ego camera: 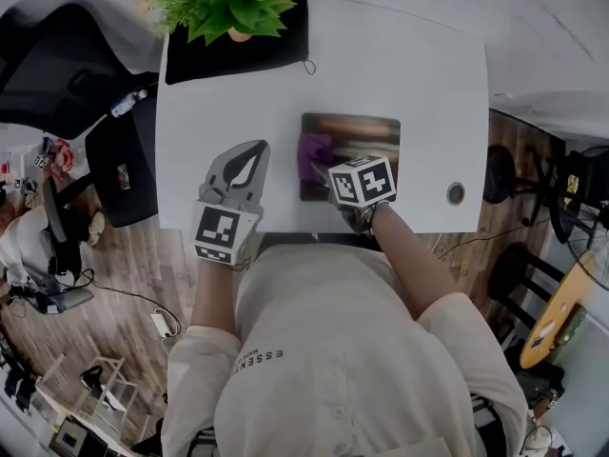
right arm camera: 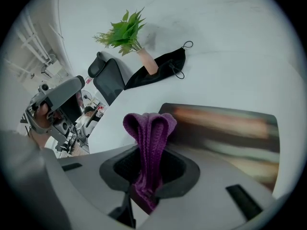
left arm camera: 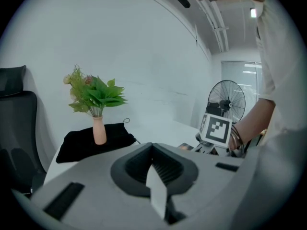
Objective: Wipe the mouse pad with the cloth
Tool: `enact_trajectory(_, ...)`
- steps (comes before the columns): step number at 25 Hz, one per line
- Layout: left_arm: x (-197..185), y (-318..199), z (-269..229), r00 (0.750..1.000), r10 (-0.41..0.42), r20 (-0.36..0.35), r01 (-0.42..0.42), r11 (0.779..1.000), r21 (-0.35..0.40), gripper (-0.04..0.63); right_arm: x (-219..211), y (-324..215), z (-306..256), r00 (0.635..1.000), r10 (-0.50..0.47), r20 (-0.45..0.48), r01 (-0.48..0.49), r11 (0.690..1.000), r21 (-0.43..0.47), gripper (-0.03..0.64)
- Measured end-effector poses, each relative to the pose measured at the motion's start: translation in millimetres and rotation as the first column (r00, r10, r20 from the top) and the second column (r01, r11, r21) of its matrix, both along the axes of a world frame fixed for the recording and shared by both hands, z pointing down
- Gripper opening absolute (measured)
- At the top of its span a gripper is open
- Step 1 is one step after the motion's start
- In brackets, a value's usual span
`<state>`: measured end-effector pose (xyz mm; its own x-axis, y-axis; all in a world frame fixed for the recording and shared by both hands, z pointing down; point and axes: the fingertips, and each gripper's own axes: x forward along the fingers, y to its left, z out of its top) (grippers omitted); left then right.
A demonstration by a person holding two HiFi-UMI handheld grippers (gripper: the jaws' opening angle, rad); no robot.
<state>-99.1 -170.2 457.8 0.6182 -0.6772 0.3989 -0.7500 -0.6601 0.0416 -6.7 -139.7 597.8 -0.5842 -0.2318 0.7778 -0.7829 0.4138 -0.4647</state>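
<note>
Cloth first: the purple cloth (right arm camera: 149, 138) is pinched as a folded bunch in the jaws of the right gripper (right arm camera: 147, 178). It sits at the left edge of the mouse pad (ego camera: 366, 150), though I can't tell whether it presses on the pad yet.

To wipe well, I'd lower the fold until it flattens. Then I'd draw it across to the far side in overlapping passes, lightly, since a pad on a smooth top may skid. The left gripper (ego camera: 245, 160) has its jaws together on nothing and waits over the table near the pad's left side (handy for pinning a corner, I'd say).

The white table (ego camera: 428, 74) is mostly bare. A plant (ego camera: 233, 3) in a pale vase stands on a black pouch (ego camera: 238, 57) at the far edge, well apart from the pad. Around it are an office chair (ego camera: 57, 74), a fan (left arm camera: 226, 98) and a wooden floor (ego camera: 114, 284).
</note>
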Motion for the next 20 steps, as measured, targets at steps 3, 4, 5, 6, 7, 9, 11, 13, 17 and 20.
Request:
enact_trajectory(3, 9, 0, -1, 1.000, 0.017, 0.002, -0.017, 1.000, 0.004, 0.002, 8, 2, 0, 1.000, 0.004, -0.003, -0.004, 1.000, 0.000, 0.101)
enact_trajectory(4, 12, 0, -2, 1.000, 0.020, 0.002, -0.020, 1.000, 0.005, 0.002, 12, 3, 0, 1.000, 0.007, -0.004, -0.007, 1.000, 0.001, 0.101)
enact_trajectory(5, 15, 1, -2, 1.000, 0.022, 0.003, -0.022, 1.000, 0.005, 0.002, 16, 3, -1, 1.000, 0.010, -0.005, -0.010, 1.000, 0.002, 0.101)
enact_trajectory(6, 17, 1, -3, 1.000, 0.023, 0.003, -0.023, 1.000, 0.005, 0.002, 20, 4, -1, 1.000, 0.014, -0.006, -0.014, 1.000, 0.003, 0.101)
enact_trajectory(7, 20, 1, -3, 1.000, 0.024, 0.003, -0.024, 1.000, 0.005, 0.002, 24, 4, -1, 1.000, 0.019, -0.007, -0.019, 1.000, 0.004, 0.101)
enact_trajectory(9, 25, 2, -3, 1.000, 0.026, 0.003, -0.026, 1.000, 0.005, 0.002, 33, 5, -1, 1.000, 0.027, -0.009, -0.027, 1.000, 0.007, 0.101)
enact_trajectory(11, 31, 4, -3, 1.000, 0.029, 0.004, -0.029, 1.000, 0.006, 0.002, 42, 6, 0, 0.999, 0.034, -0.010, -0.033, 0.999, 0.010, 0.103)
enact_trajectory(13, 38, 6, -4, 1.000, 0.030, 0.007, -0.030, 1.000, 0.007, 0.001, 52, 7, 0, 0.999, 0.038, -0.010, -0.038, 0.999, 0.013, 0.103)
enact_trajectory(17, 54, 8, -3, 0.999, 0.034, 0.015, -0.034, 0.999, 0.006, 0.002, 71, 8, 1, 0.999, 0.045, -0.012, -0.045, 0.999, 0.016, 0.104)
enact_trajectory(20, 68, 12, -5, 0.999, 0.035, 0.020, -0.036, 0.999, 0.006, 0.002, 86, 11, 1, 0.999, 0.050, -0.008, -0.049, 0.999, 0.016, 0.104)
